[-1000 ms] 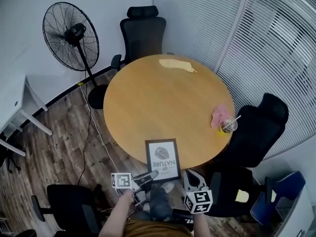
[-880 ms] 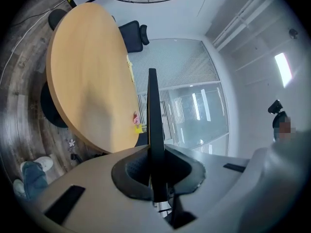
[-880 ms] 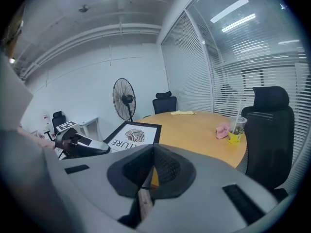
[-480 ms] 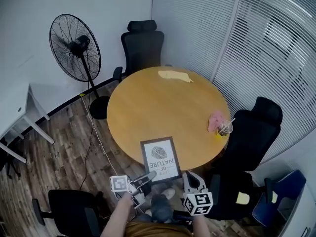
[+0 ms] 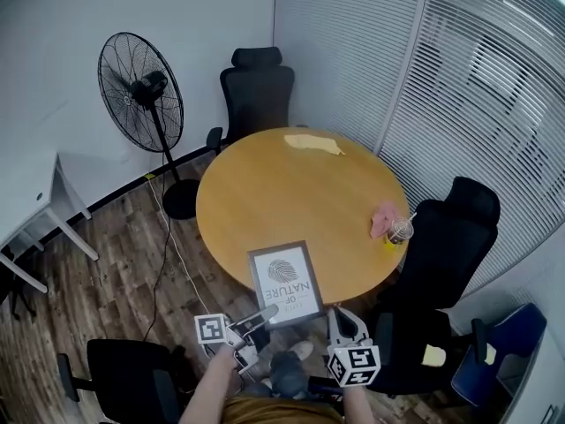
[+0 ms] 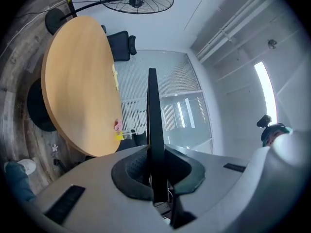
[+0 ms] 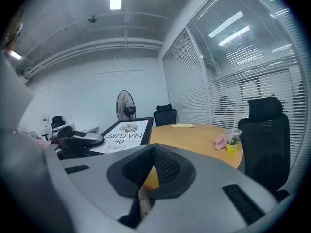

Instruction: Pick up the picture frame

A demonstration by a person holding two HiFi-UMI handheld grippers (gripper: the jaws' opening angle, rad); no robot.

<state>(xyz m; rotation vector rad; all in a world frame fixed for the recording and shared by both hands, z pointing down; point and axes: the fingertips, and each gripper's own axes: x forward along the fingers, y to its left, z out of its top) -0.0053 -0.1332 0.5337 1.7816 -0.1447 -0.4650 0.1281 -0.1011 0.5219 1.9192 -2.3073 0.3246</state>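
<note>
At the near rim of the round table (image 5: 265, 193), the picture frame (image 5: 284, 281) looks larger and more skewed in the head view than a second ago. Its near left corner has come up toward the camera with the left gripper (image 5: 258, 316) that pinches it. The right gripper (image 5: 341, 318) has risen too and is close by the frame's near right corner, apart from it. The room has slid within the head view: the standing fan (image 5: 141, 87) now sits lower and further right in the picture, and the table looks smaller. Nothing on the table has moved: a yellow cloth (image 5: 313, 143) lies at the far side, and a pink cloth (image 5: 384, 219) and a cup (image 5: 400, 230) with a straw are at the right rim.

Only the head view shows the frame's printed face from above, its far part over the tabletop and its near end past the rim. Only the left gripper view shows the grip itself: the frame stands edge-on as a thin dark bar, clamped between the two black pads. The right gripper view shows its own jaws pressed together with nothing between them. It also gives a side look at the frame, tilted with its near end raised in the left gripper. Whether the far edge touches the table cannot be made out.
</note>
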